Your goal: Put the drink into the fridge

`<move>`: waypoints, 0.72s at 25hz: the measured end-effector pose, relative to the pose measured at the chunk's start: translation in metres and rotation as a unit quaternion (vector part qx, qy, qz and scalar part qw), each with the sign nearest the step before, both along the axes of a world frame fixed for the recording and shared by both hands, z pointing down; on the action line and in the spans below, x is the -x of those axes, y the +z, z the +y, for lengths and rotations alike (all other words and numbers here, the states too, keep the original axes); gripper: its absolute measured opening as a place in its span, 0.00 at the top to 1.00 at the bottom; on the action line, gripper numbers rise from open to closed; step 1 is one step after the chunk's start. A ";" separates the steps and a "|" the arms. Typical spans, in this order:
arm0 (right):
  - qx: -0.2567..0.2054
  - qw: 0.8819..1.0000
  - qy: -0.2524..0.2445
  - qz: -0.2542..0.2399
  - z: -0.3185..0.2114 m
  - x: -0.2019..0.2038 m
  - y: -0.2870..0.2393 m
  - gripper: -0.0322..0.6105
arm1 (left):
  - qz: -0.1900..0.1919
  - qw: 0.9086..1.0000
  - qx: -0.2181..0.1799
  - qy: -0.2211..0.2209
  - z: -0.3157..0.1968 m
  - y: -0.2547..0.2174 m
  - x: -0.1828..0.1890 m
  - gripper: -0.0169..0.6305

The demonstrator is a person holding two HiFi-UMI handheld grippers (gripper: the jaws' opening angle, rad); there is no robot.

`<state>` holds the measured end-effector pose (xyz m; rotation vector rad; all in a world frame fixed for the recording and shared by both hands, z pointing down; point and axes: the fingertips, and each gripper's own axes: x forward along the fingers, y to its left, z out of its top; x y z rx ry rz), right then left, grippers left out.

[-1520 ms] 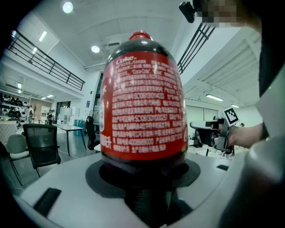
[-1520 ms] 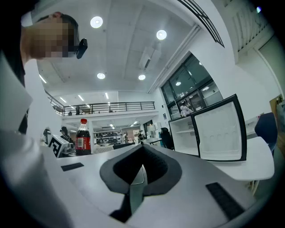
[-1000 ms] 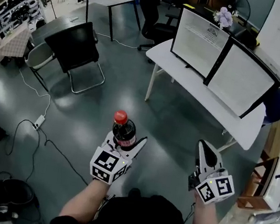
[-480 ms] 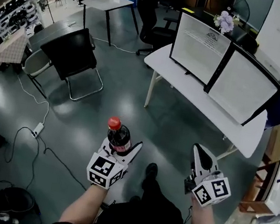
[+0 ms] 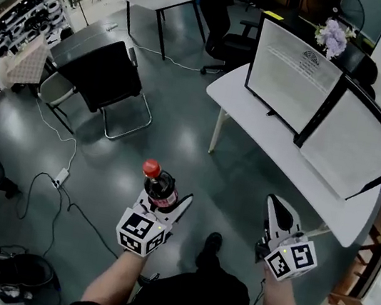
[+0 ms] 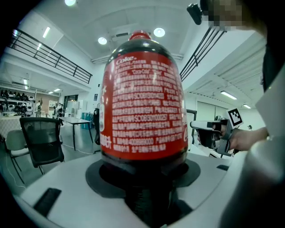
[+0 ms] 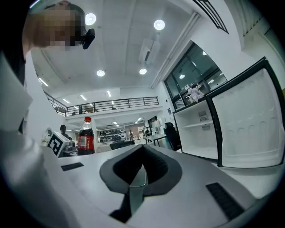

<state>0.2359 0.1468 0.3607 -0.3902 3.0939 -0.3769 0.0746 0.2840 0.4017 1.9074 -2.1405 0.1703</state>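
The person has stepped nearer the white table (image 5: 273, 136) bearing the open white fridge (image 5: 297, 75). The left gripper (image 5: 166, 199) clamps the upright red-capped dark cola bottle (image 5: 160, 188); the right gripper (image 5: 279, 206) is closed and empty. Bare grey floor (image 5: 179, 135) separates both from the table edge.

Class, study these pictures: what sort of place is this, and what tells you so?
Probably an open-plan office or lab workspace: a white table, a black chair, a power strip with cables on the grey floor, and a railed gallery overhead.
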 end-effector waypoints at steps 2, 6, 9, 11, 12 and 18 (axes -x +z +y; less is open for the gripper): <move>-0.002 1.000 -0.009 0.006 -0.024 0.017 0.000 0.93 | 0.001 1.000 0.001 -0.002 -0.025 0.000 0.014 0.57; -0.004 1.000 -0.015 0.013 -0.067 0.046 0.001 0.93 | 0.003 1.000 0.004 -0.001 -0.074 0.001 0.039 0.57; -0.002 1.000 -0.017 0.019 -0.099 0.063 0.006 0.93 | 0.002 1.000 0.002 0.007 -0.111 0.002 0.055 0.57; -0.001 1.000 -0.017 0.022 -0.117 0.073 0.009 0.93 | 0.001 1.000 0.002 0.015 -0.134 0.005 0.062 0.57; 0.001 1.000 -0.015 0.023 -0.125 0.077 0.010 0.93 | 0.002 1.000 0.004 0.019 -0.144 0.006 0.065 0.57; 0.009 1.000 0.005 0.025 -0.161 0.095 0.009 0.93 | 0.009 0.998 0.003 0.055 -0.200 0.010 0.081 0.57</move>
